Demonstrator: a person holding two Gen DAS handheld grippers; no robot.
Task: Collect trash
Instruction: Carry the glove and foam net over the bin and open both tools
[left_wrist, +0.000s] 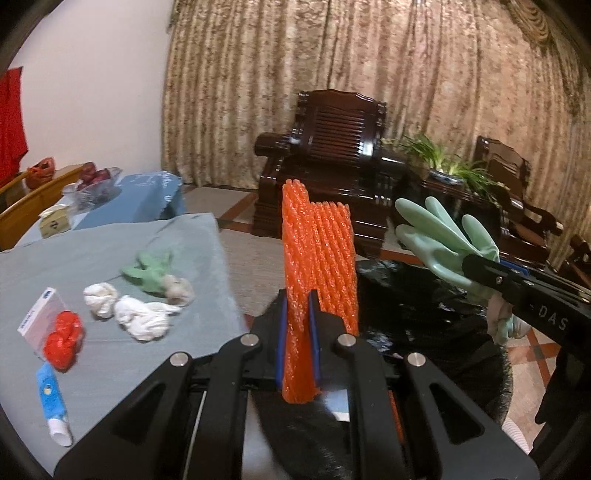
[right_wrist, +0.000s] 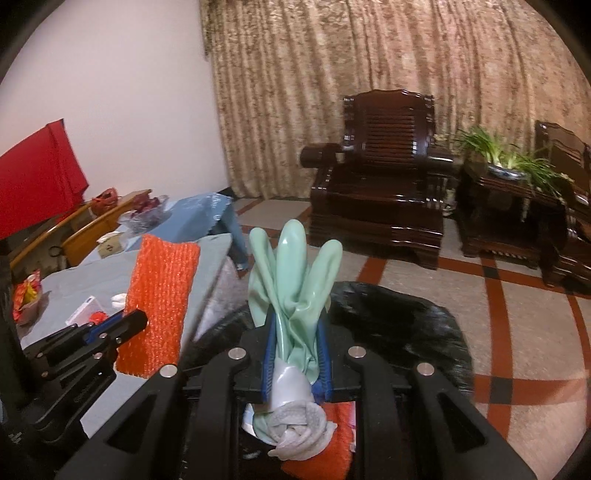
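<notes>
My left gripper (left_wrist: 297, 295) is shut on an orange foam net sleeve (left_wrist: 317, 258) that stands up between its blue pads, at the table's right edge beside the black-lined bin (left_wrist: 424, 306). My right gripper (right_wrist: 295, 325) is shut on a mint green rubber glove (right_wrist: 291, 273), held over the black bin liner (right_wrist: 399, 317). The right gripper and glove also show in the left wrist view (left_wrist: 443, 243). The left gripper (right_wrist: 129, 325) and orange sleeve (right_wrist: 159, 302) show in the right wrist view. On the table lie a second green glove (left_wrist: 149, 271), white crumpled tissues (left_wrist: 142, 317), a red wad (left_wrist: 62, 338), a small box (left_wrist: 42, 317) and a blue tube (left_wrist: 51, 398).
The table has a grey-blue cloth (left_wrist: 110, 243). A lower blue-covered table (left_wrist: 144, 195) with a fruit bowl stands behind. Dark wooden armchairs (left_wrist: 332, 155) and a potted plant (left_wrist: 443, 162) stand across the tiled floor, before a curtain. Orange trash lies in the bin under the right gripper (right_wrist: 325, 454).
</notes>
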